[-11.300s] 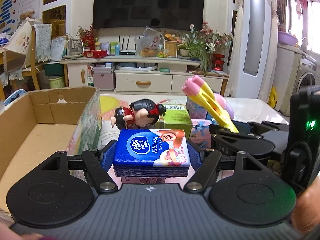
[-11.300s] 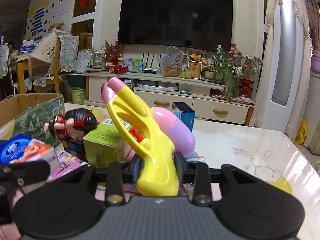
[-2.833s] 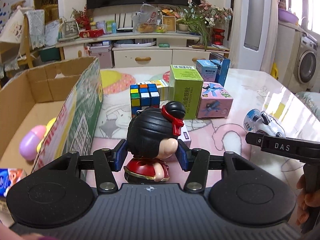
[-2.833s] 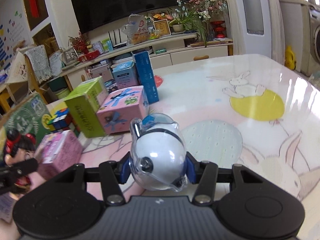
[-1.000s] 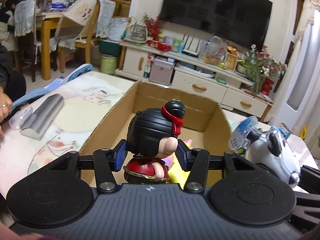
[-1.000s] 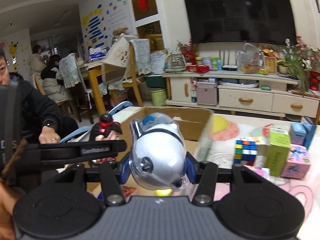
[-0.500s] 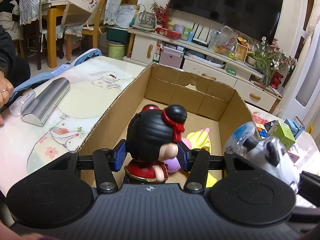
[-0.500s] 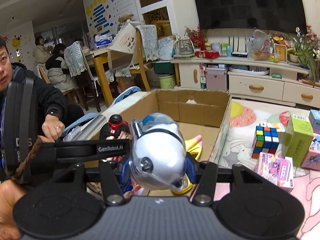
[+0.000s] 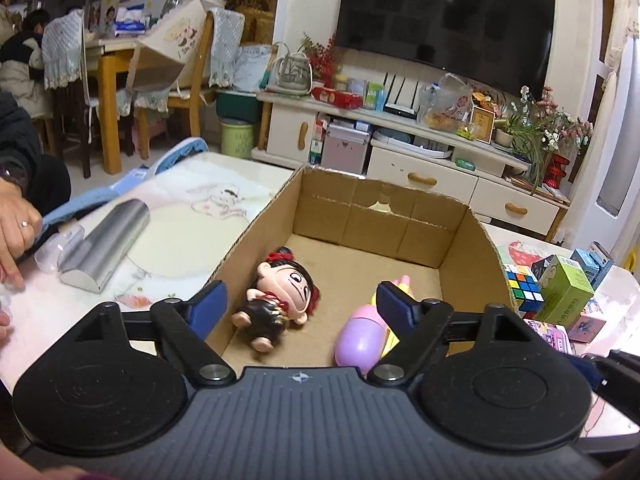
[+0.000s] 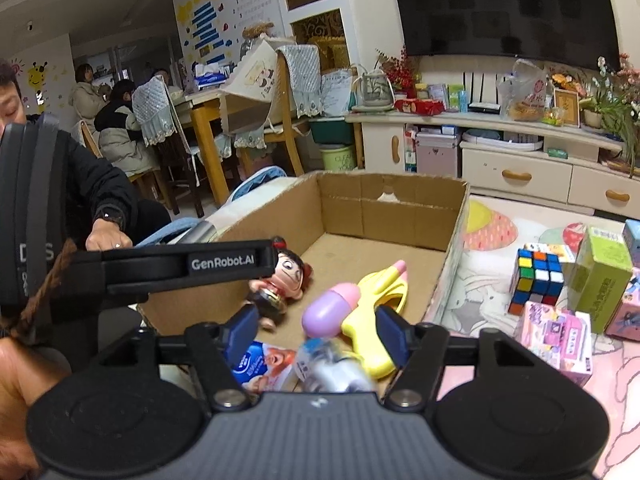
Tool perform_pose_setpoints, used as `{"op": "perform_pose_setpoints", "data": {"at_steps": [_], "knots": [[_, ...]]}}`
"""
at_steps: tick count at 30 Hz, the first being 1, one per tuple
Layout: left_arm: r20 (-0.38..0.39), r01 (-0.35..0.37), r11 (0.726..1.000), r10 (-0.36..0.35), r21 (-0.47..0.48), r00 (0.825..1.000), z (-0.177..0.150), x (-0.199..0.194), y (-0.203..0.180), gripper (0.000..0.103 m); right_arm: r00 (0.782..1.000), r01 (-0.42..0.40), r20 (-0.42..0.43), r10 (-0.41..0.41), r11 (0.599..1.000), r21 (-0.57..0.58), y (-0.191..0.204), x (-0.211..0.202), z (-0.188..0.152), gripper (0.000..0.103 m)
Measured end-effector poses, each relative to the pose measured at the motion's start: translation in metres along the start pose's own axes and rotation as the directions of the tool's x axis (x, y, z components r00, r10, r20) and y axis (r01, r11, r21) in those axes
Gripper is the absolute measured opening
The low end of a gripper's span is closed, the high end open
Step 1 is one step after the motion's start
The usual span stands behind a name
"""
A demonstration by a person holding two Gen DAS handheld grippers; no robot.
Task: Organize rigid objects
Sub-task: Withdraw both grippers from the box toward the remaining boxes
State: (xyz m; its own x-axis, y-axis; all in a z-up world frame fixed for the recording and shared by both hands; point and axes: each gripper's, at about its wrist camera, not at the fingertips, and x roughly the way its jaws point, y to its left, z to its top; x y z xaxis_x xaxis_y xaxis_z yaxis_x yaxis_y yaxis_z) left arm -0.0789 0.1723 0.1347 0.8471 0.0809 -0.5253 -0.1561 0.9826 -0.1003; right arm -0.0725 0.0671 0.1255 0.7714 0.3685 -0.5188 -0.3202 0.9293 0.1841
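My left gripper hangs over the cardboard box, its jaws opening wide with nothing between them. Below it the black-haired doll lies on its side on the box floor. Beside the doll lies the yellow and pink water gun. My right gripper is also over the box, jaws opening. The white panda toy is a blur just below its pads, free of them, next to the blue tissue pack. One of the left gripper's fingers crosses the right wrist view.
Right of the box stand a Rubik's cube, a green carton and pink boxes. Left of the box lie a silver roller and a person's hand. Other people sit at a far table.
Both grippers have opened. The doll has dropped from the left jaws onto the box floor, and the panda toy has slipped down out of the right jaws.
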Motion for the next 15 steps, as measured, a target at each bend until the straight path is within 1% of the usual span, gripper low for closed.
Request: {"op": "perform_pose_setpoints", "data": {"at_steps": [3, 5, 10, 15], "knots": [[0.019, -0.011, 1.0, 0.011, 0.019, 1.0, 0.001, -0.003, -0.005, 0.103, 1.0, 0.023, 0.021, -0.023, 1.0, -0.003, -0.003, -0.005, 0.001, 0.07], [0.029, -0.016, 0.999, 0.015, 0.034, 0.999, 0.0, -0.005, -0.008, 0.103, 0.998, 0.042, 0.04, -0.042, 0.999, -0.001, -0.006, -0.009, 0.0, 0.075], [0.036, -0.012, 0.998, 0.009, 0.067, 0.999, -0.003, -0.01, -0.015, 0.103, 0.992, 0.095, 0.082, -0.096, 0.995, 0.024, -0.017, -0.019, 0.0, 0.078], [0.034, 0.006, 0.997, -0.009, 0.082, 0.999, -0.007, -0.013, -0.021, 0.103, 0.985, 0.138, 0.098, -0.143, 0.989, 0.051, -0.032, -0.028, -0.006, 0.079]]}}
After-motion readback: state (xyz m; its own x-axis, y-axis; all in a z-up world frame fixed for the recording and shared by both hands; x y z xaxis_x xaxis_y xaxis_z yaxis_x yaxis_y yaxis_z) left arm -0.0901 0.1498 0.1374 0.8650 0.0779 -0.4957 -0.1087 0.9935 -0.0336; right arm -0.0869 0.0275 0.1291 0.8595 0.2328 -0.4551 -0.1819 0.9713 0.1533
